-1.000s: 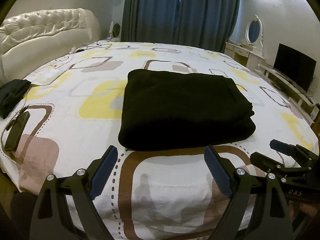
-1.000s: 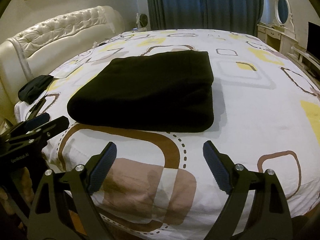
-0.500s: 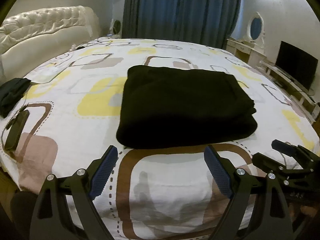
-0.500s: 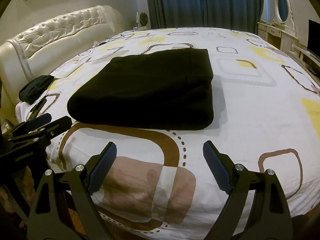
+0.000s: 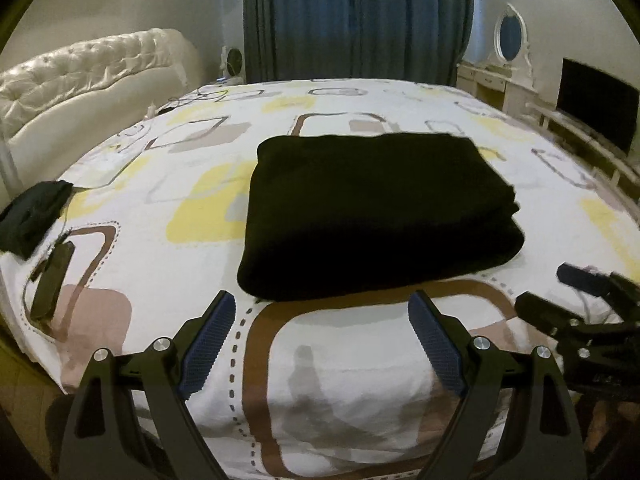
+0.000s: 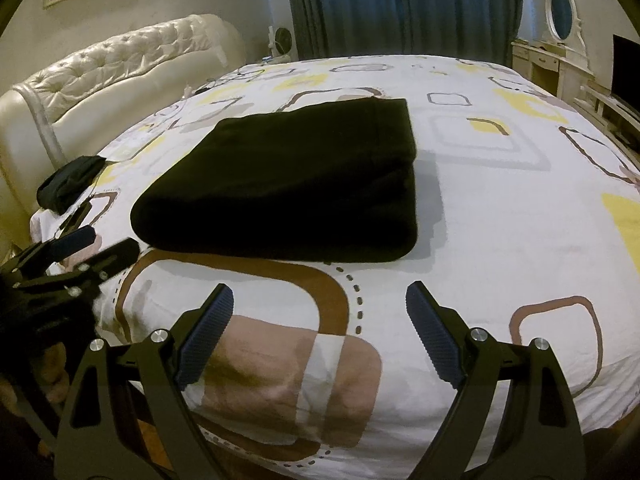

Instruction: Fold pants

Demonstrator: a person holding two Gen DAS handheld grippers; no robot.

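Note:
The black pants [image 5: 372,212] lie folded into a thick rectangle on the patterned bedspread [image 5: 160,200]; they also show in the right wrist view [image 6: 288,184]. My left gripper [image 5: 320,344] is open and empty, just short of the stack's near edge. My right gripper [image 6: 320,336] is open and empty, a little back from the stack's near edge. Each gripper shows in the other's view: the right one at the far right [image 5: 576,300], the left one at the far left [image 6: 92,248].
A small black garment [image 5: 32,216] and a dark flat object [image 5: 52,280] lie at the bed's left edge. A tufted white headboard [image 5: 92,72] stands to the left, dark curtains [image 5: 356,20] behind, a dresser with oval mirror [image 5: 510,36] and a TV [image 5: 596,116] to the right.
Both grippers have risen and tilted up slightly, so the bed sits lower in the views. The pants have not moved. Both grippers stay open.

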